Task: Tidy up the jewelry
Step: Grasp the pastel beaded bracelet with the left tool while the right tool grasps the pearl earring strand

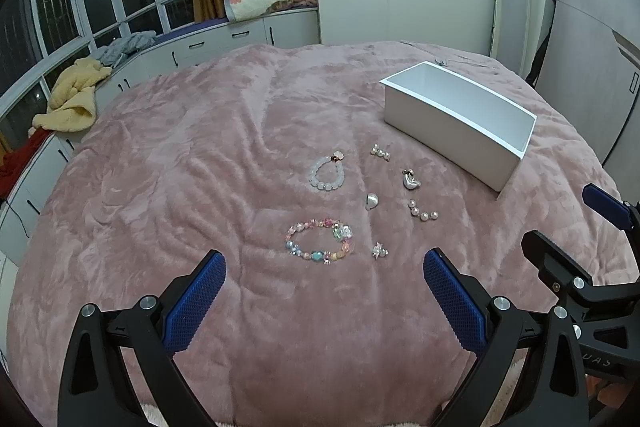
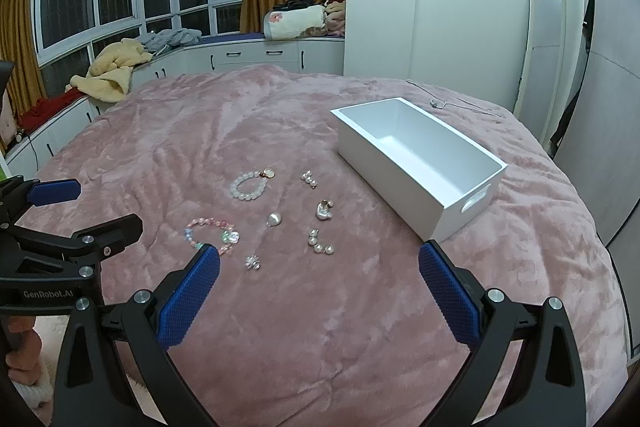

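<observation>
A pink blanket (image 1: 200, 155) is spread over the whole bed, w/ everything laid on it. A white box (image 2: 420, 163), open-topped and empty, is set toward the far right, a handle slot seen in its near end in the right wrist view.

Both tongs are held low over the near edge of the blanket, side by side, nothing gripped. The left gripper (image 1: 324, 267) is spread wide, blue pads well apart; its opening is lined up approx. w/ the colourful bracelet (image 1: 319, 241) just ahead of it. The right gripper (image 2: 320, 259) is likewise held wide, w/ its left finger (image 2: 188, 303) covering the near edge of that same bracelet in its own view.

The jewelry is laid out in a loose cluster left of the box, all pieces apart from each other and none inside the box. A white bead bracelet (image 1: 327, 173) w/ a pink charm is placed farthest back on the left. Right of it, a short pearl earring (image 1: 380, 151) is seen, then a silver earring (image 1: 411, 179) nearer the box. A heart-shaped piece (image 1: 372, 201) is found mid-cluster, a curved pearl earring (image 1: 422, 211) to its right. A small sparkly earring (image 1: 379, 251) is set nearest, just right of the colourful bracelet.
</observation>
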Demonstrator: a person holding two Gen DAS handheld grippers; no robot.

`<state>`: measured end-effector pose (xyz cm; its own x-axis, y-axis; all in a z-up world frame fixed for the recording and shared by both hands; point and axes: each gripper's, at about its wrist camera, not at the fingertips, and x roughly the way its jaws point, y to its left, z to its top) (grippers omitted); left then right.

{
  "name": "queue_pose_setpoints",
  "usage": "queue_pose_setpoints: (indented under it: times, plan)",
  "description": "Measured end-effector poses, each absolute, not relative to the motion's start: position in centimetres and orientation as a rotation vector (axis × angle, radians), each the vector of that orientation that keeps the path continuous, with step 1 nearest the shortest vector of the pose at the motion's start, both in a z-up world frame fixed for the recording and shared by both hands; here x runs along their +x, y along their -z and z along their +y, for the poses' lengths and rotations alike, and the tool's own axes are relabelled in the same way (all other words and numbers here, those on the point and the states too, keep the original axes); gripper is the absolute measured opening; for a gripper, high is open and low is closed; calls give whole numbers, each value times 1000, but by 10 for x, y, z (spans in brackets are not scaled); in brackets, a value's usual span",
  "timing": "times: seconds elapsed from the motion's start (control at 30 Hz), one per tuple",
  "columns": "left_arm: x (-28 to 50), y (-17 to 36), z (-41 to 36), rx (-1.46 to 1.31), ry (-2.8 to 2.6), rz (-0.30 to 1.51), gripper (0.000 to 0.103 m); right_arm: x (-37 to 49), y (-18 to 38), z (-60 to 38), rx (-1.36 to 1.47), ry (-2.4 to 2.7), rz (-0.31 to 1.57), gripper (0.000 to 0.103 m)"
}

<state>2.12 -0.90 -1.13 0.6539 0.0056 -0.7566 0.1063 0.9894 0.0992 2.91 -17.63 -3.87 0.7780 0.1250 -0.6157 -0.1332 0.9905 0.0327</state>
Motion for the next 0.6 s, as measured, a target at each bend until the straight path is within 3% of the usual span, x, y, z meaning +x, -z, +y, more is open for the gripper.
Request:
queue_pose_setpoints:
  times: [0.37,0.6]
  plan:
    - [70,38,-8,260,17,921,100,82,55,-190,-12,-143,693,99]
    - [116,69,5,242,10,929,100,137,94,-196,-22,-203,794,98]
